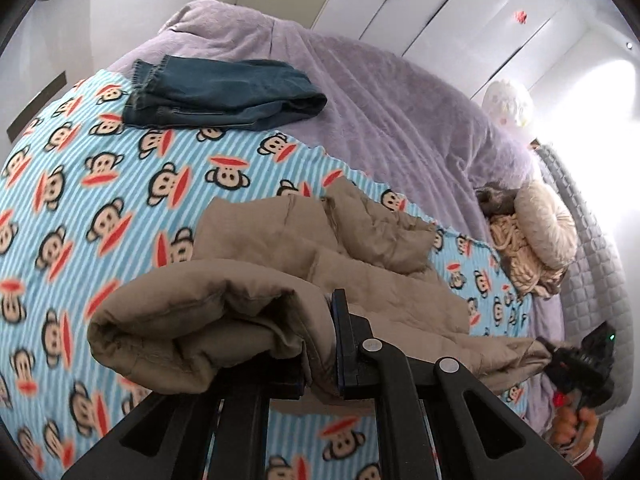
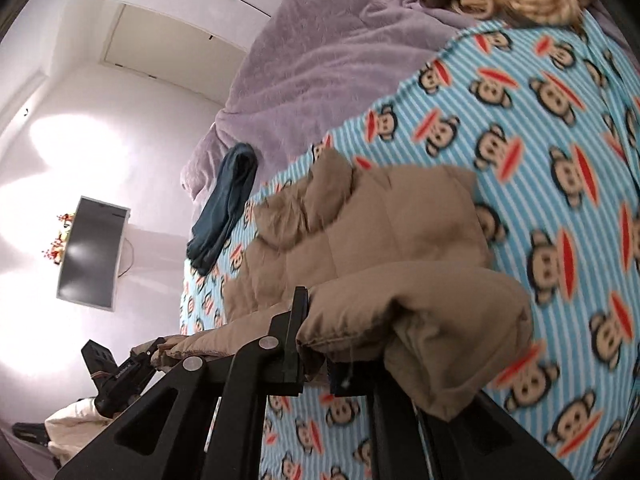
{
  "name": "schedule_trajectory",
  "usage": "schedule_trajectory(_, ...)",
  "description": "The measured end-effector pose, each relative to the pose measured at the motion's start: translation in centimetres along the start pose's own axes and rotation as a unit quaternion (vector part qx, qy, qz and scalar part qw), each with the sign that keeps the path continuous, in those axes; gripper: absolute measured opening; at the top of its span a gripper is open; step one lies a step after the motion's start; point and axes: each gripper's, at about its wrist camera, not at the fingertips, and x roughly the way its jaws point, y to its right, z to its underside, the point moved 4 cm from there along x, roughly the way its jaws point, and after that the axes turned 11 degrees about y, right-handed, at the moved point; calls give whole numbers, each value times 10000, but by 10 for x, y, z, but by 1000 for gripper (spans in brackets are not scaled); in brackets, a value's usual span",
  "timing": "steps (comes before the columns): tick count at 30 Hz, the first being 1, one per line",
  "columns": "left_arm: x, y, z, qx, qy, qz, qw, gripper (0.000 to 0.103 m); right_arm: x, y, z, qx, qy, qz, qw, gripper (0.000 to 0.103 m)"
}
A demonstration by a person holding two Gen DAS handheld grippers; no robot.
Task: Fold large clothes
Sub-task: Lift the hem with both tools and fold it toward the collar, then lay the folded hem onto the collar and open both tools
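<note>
Covering the bed is a blue striped monkey blanket (image 1: 120,208) over a purple blanket (image 1: 380,92), with folded jeans (image 1: 224,96) near white closet doors (image 1: 460,4). Each tool, left (image 1: 320,354) and right (image 2: 316,346), is clamped on the tan jacket (image 1: 280,264), lifting its near edge while the rest lies on the monkey blanket. A dark screen (image 2: 90,252) hangs on the wall.
</note>
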Motion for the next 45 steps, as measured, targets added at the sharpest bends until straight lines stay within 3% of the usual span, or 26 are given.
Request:
schedule_trajectory(9, 97, -21, -30, -12, -539, -150, 9984, 11, 81, 6, -44, 2, -265, 367, 9990, 8)
schedule_trajectory(15, 171, -38, -25, 196, -737, -435, 9961, 12, 151, 36, -58, 88, -457, 734, 9962, 8)
schedule_trajectory(19, 201, -40, -15, 428, -737, -595, 9946, 12, 188, 60, -54, 156, -590, 987, 9932, 8)
schedule_trajectory(23, 206, -40, -13, 481, -698, -656, 9942, 15, 202, 71, -51, 302, -560, 978, 9932, 9)
schedule_trajectory(25, 197, -38, -15, 582, -575, -634, 9946, 28, 199, 70, -51, 318, -530, 938, 9937, 10)
schedule_trajectory(26, 190, -37, -17, 620, -483, -631, 9949, 43, 197, 69, -51, 309, -525, 911, 9940, 11)
schedule_trajectory(27, 185, -36, -19, 639, -412, -645, 9950, 68, 195, 68, -51, 301, -521, 882, 9943, 13)
schedule_trajectory(29, 168, -34, -26, 710, -135, -775, 9944, 92, 190, 66, -53, 322, -517, 826, 9947, 19)
schedule_trajectory(30, 160, -32, -30, 755, -21, -794, 9940, 93, 187, 65, -54, 335, -505, 805, 9949, 22)
schedule_trajectory(32, 152, -28, -35, 848, 38, -817, 9930, 93, 180, 61, -55, 300, -462, 818, 9951, 33)
schedule_trajectory(35, 142, -20, -42, 1071, 229, -814, 9906, 93, 165, 48, -56, 36, -262, 751, 9968, 61)
schedule_trajectory(37, 142, -15, -40, 1320, 240, -769, 9880, 88, 155, 37, -52, -237, -162, 700, 9971, 61)
schedule_trajectory(38, 142, -12, -37, 1396, 197, -705, 9875, 74, 151, 34, -48, -360, -190, 652, 9970, 60)
schedule_trajectory(39, 148, -9, -33, 1488, 77, -623, 9869, 64, 150, 29, -41, -538, -295, 566, 9965, 42)
schedule_trajectory(41, 159, 1, -22, 1617, -153, -415, 9859, 54, 157, 23, -29, -904, -571, 568, 9926, 15)
schedule_trajectory(43, 175, 16, -10, 1868, -324, -267, 9815, 49, 168, 16, -18, -1421, -750, 653, 9848, 15)
schedule_trajectory(45, 186, 31, -6, 2242, -182, -427, 9734, 49, 182, 12, -16, -1681, -759, 761, 9799, 15)
